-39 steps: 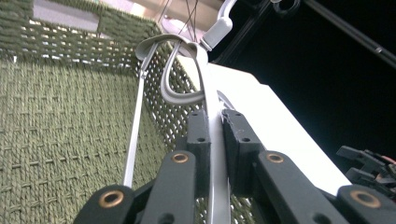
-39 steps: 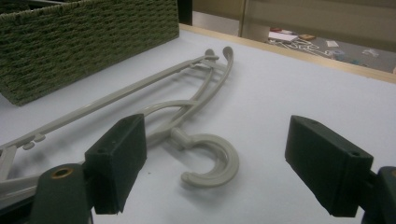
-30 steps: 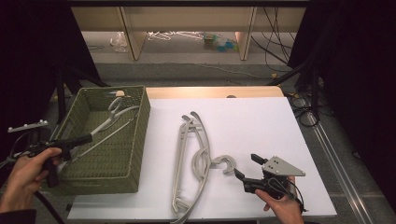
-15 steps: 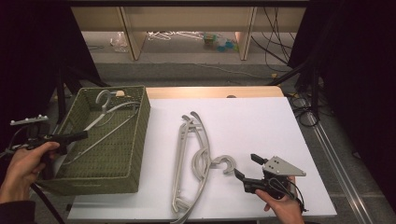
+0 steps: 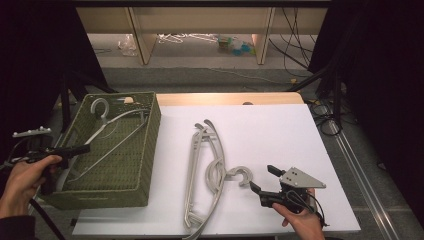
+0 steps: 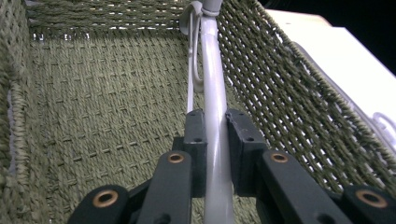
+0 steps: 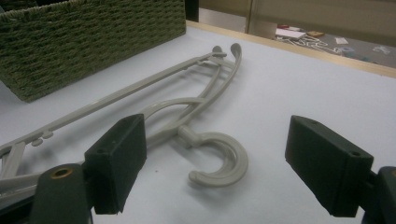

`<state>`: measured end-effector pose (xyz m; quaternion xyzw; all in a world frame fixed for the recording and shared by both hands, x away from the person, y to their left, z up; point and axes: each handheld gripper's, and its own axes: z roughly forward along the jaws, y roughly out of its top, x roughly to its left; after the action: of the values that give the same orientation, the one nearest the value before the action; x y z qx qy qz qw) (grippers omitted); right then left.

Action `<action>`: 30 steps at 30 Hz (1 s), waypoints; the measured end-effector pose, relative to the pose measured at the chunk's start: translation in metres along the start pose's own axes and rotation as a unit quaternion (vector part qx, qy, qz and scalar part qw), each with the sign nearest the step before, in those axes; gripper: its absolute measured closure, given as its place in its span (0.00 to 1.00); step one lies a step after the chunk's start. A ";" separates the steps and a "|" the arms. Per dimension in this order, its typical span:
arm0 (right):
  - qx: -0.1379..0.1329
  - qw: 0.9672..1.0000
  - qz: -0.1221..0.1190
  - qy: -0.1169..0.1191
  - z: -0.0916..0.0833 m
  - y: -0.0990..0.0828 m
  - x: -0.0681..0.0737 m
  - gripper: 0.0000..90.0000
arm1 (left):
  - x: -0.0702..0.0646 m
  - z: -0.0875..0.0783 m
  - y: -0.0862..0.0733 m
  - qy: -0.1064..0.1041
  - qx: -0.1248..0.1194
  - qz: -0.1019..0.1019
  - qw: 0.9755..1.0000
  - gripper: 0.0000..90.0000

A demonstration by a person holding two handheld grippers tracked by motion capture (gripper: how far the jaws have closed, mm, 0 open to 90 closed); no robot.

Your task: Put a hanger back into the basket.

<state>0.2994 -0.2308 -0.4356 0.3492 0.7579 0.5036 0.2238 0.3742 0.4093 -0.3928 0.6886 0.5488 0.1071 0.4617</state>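
Grey plastic hanger [image 6: 215, 116] sits clamped in my left gripper [image 6: 215, 140] inside the woven basket [image 5: 145, 150] at the table's left edge, so I lower it flat before releasing, while my right gripper [image 5: 260, 180] waits apart.

Open tool [image 7: 224, 172] before hanger [image 7: 196, 121]

— What is this place, a workshop?

— More a recording lab: black curtains [image 5: 30, 65] on both sides, cables [image 5: 295, 45] trailing across the bare floor, a white tabletop [image 5: 270, 130] on stands, oddments lying under the wooden shelving [image 5: 200, 20] behind.
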 end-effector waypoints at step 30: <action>-0.004 1.000 0.005 0.003 0.001 -0.001 0.001 0.24 | 0.012 -0.001 -0.001 0.037 0.007 -0.037 0.999 0.84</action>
<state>0.2996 -0.2296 -0.4367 0.3503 0.7548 0.5089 0.2204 0.3775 0.4199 -0.3979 0.6666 0.5911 0.1119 0.4401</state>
